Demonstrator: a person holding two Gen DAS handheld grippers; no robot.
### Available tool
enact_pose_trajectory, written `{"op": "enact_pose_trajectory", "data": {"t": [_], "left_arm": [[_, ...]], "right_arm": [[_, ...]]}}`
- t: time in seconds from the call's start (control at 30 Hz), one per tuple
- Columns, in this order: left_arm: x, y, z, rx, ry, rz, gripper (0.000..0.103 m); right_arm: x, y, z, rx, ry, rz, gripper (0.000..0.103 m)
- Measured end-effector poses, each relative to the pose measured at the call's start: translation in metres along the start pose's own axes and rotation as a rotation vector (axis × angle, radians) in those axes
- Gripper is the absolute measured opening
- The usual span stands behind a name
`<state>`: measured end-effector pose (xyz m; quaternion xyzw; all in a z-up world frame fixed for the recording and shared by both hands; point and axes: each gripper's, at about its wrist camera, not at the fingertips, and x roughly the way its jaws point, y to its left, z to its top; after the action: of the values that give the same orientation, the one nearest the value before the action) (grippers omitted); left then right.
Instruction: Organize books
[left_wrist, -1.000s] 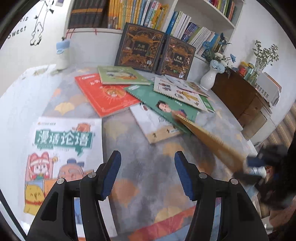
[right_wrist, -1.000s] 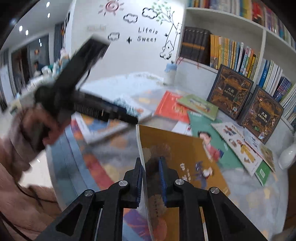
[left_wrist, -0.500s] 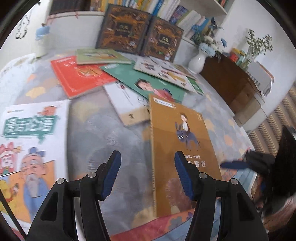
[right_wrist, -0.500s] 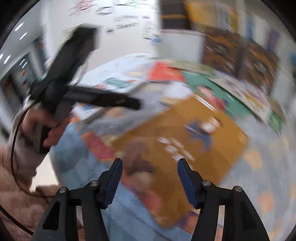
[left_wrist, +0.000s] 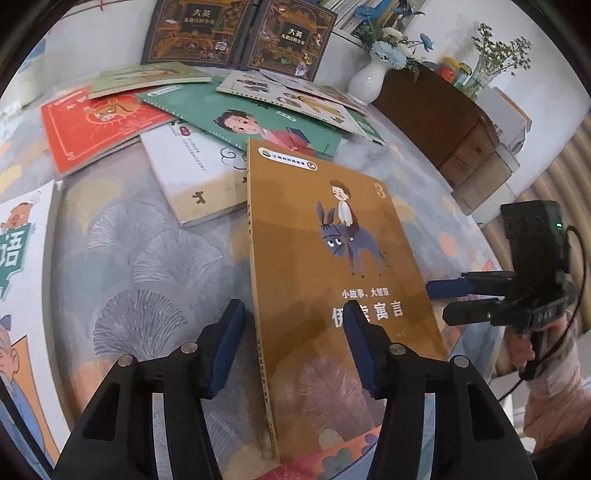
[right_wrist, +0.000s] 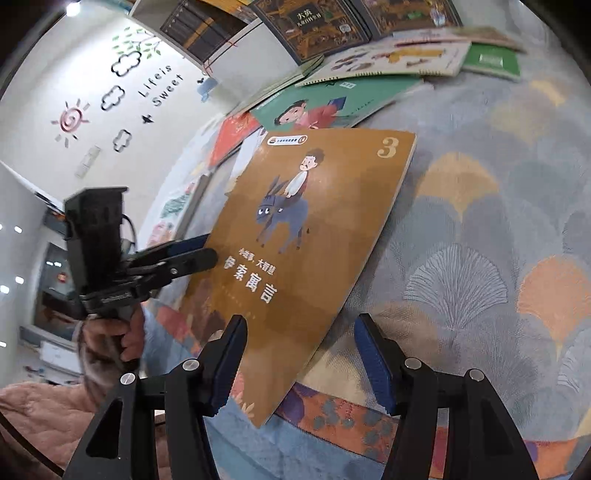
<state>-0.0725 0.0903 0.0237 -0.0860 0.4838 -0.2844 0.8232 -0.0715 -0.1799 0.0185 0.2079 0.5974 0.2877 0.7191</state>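
A brown book (left_wrist: 332, 266) with a boy on a donkey lies cover up on the patterned tablecloth (left_wrist: 147, 258). My left gripper (left_wrist: 293, 332) hangs over the book's near end with its jaws closing. The spine runs between the fingers, and the pads are not pressing on it. In the right wrist view my right gripper (right_wrist: 299, 343) stands open above the book (right_wrist: 314, 229) and its near corner, gripping nothing. The left gripper (right_wrist: 207, 251) shows there at the book's left edge, and the right gripper (left_wrist: 437, 302) sits just past the book's right edge.
Further back lie a white book (left_wrist: 192, 173), a red one (left_wrist: 96, 125), a green one (left_wrist: 240, 118) and several more. Two dark volumes (left_wrist: 236, 33) lean upright against the shelf. A white vase (left_wrist: 365, 81) and a wooden cabinet (left_wrist: 443, 122) stand at the right.
The right gripper held the brown book on edge, then let it go and opened. The book now lies flat. The left gripper has come down over its spine.
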Motion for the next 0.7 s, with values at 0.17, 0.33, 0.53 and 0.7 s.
{"op": "enact_pose_trajectory", "data": {"t": [0.17, 0.33, 0.53, 0.7], "left_arm": [[0.006, 0.003, 0.005, -0.005, 0.015, -0.033, 0.051], [0.010, 0.003, 0.009, 0.001, 0.011, -0.033, 0.051], [0.009, 0.007, 0.006, -0.006, -0.018, -0.015, 0.042], [0.010, 0.006, 0.008, -0.001, -0.017, -0.011, 0.042]], "right_arm": [[-0.002, -0.018, 0.003, 0.064, -0.029, 0.132, 0.052], [0.001, -0.023, 0.010, 0.049, -0.041, 0.135, 0.038], [0.000, -0.024, 0.009, 0.033, -0.060, 0.145, 0.035], [0.001, -0.023, 0.010, 0.010, -0.039, 0.150, 0.035]]}}
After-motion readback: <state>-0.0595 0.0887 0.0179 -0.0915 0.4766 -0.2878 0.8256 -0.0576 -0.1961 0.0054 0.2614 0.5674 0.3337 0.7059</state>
